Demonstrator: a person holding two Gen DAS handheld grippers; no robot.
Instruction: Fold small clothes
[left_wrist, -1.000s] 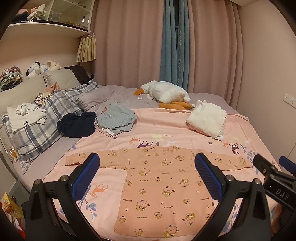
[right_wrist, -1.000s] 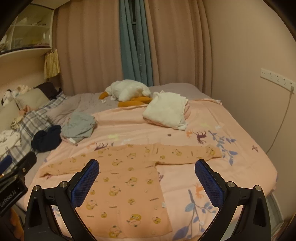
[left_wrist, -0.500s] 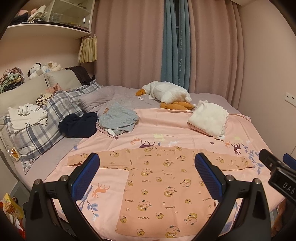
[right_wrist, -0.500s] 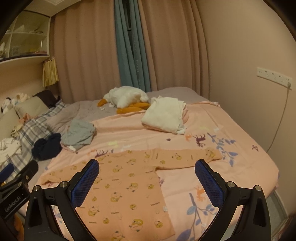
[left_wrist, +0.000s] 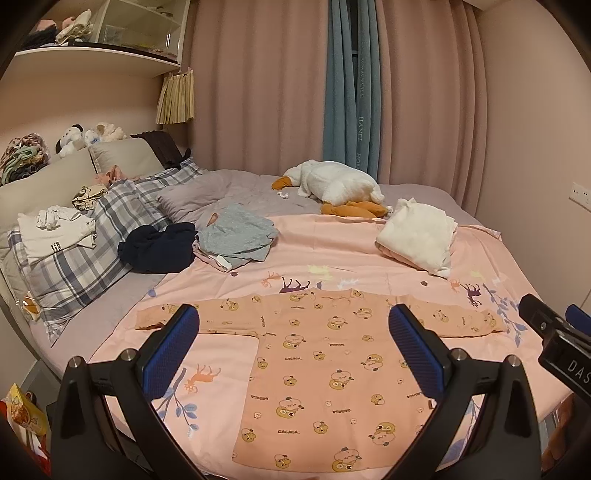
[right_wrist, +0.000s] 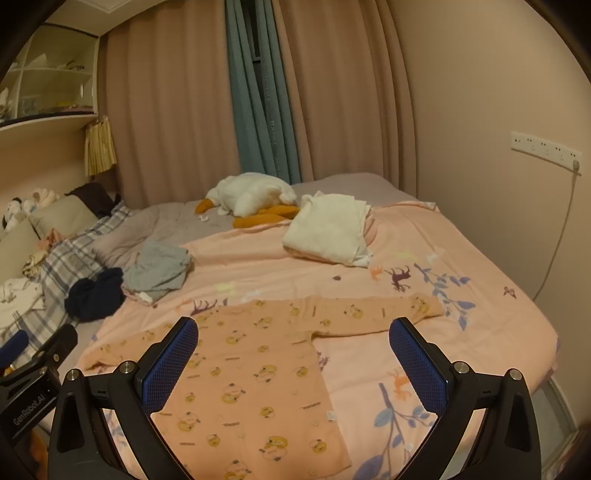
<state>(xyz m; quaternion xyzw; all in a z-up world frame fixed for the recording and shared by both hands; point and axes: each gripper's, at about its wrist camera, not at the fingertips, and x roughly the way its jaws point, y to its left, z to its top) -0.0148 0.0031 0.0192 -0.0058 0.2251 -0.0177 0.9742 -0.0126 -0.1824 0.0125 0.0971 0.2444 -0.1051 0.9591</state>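
One orange bear-print top (left_wrist: 325, 354) lay flat on the pink sheet (left_wrist: 332, 251), both sleeves spread out sideways, hem toward me, no fold in it yet. I held the left gripper (left_wrist: 293, 349) above the near part of the top, jaws wide apart, nothing in them. The right gripper (right_wrist: 293, 354) hung over the top as well, toward its right sleeve, equally wide and empty. My read: this was the approach before the first fold. Next move probably called for each gripper to drop to a sleeve end or shoulder edge, pinch only the top's cloth and not the sheet under it, then carry the sleeve in over the body.

Outward from the top: a grey garment (left_wrist: 236, 236) and a dark bundle (left_wrist: 157, 249) sat beyond its left sleeve. A folded white pile (left_wrist: 417, 236) lay beyond the right sleeve. A white goose plush (left_wrist: 332, 184) lay farther back, past that pile. Plaid pillow (left_wrist: 74, 266) sat left of the dark bundle.
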